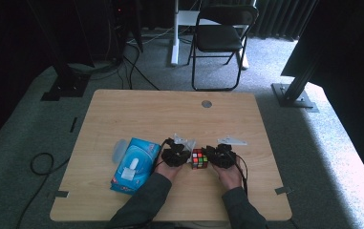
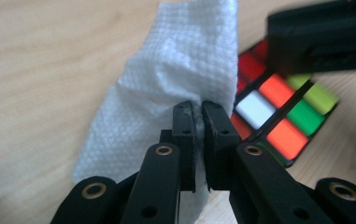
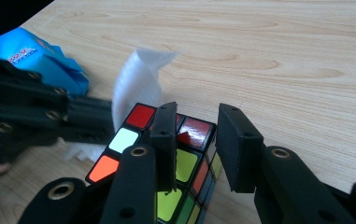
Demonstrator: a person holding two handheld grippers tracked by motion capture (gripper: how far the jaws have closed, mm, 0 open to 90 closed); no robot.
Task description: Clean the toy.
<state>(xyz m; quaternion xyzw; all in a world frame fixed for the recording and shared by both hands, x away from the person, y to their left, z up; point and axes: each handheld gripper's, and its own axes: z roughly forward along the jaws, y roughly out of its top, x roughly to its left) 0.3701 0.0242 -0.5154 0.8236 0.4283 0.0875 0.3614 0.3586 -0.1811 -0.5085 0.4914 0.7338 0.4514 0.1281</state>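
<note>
A Rubik's cube [image 1: 199, 158] sits on the wooden table [image 1: 170, 109] between my two grippers. My left gripper [image 1: 188, 157] is shut on a white paper tissue [image 2: 180, 60], pinched at its lower edge between the jaws [image 2: 197, 107]. The tissue stands up against the cube's left side [image 3: 138, 79]. My right gripper [image 1: 209, 158] is shut on the cube [image 3: 187, 165]. One jaw lies over the cube's top and the other against its right side [image 3: 198, 112]. In the left gripper view the cube [image 2: 283, 112] lies just right of the tissue, under the right gripper [image 2: 320, 37].
A blue tissue pack [image 1: 134, 164] lies on the table left of my left hand, also seen in the right gripper view [image 3: 31, 51]. A round hole [image 1: 207, 103] is near the table's far edge. A folding chair [image 1: 220, 36] stands beyond the table.
</note>
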